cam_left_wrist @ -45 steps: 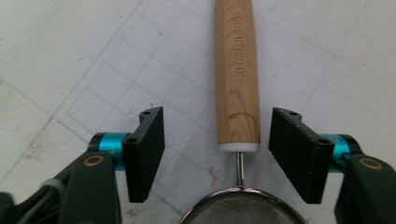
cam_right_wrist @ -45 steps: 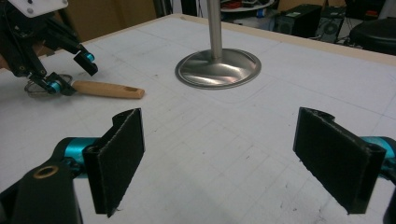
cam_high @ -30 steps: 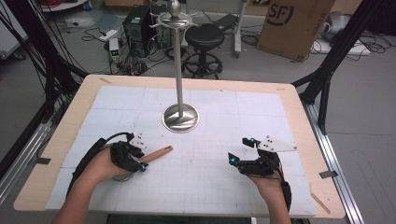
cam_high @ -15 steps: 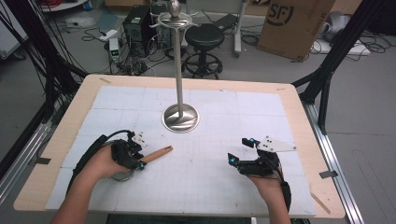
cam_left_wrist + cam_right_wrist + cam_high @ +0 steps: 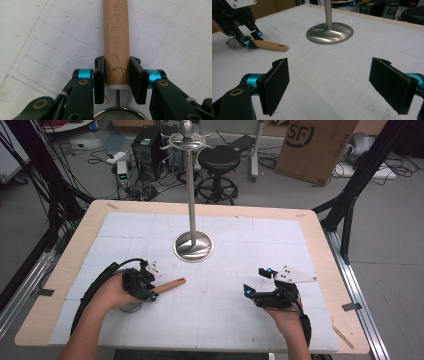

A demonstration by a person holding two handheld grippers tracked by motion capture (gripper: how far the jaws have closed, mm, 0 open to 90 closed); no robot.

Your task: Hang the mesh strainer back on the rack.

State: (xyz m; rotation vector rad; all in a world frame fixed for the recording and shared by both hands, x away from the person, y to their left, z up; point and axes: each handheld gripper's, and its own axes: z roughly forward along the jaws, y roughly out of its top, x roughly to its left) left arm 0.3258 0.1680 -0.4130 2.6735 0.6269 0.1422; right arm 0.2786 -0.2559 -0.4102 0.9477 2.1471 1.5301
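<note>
A kitchen tool with a wooden handle (image 5: 169, 285) and a round metal rim (image 5: 131, 307) lies on the white mat at the front left. My left gripper (image 5: 150, 291) is shut on the handle (image 5: 116, 42) near its rim end, both pads pressed against the wood, which is stamped "KITCHEN TOOL". The metal rim (image 5: 117, 113) peeks out below the jaws. My right gripper (image 5: 255, 281) rests at the front right, open, nothing between its fingers (image 5: 274, 82). From the right gripper view, the left gripper (image 5: 249, 41) and the handle (image 5: 270, 45) lie at the far left.
A tall metal stand with a round base (image 5: 193, 246) rises from the middle of the table, with hooks at its top (image 5: 186, 140). The base (image 5: 329, 32) lies ahead of the right gripper. Wooden table border (image 5: 65, 265) frames the mat; stool, boxes and cables lie beyond.
Hardly anything: the left hand has turned slightly over the handle end. The tool, the stand and the right gripper stay where they were.
</note>
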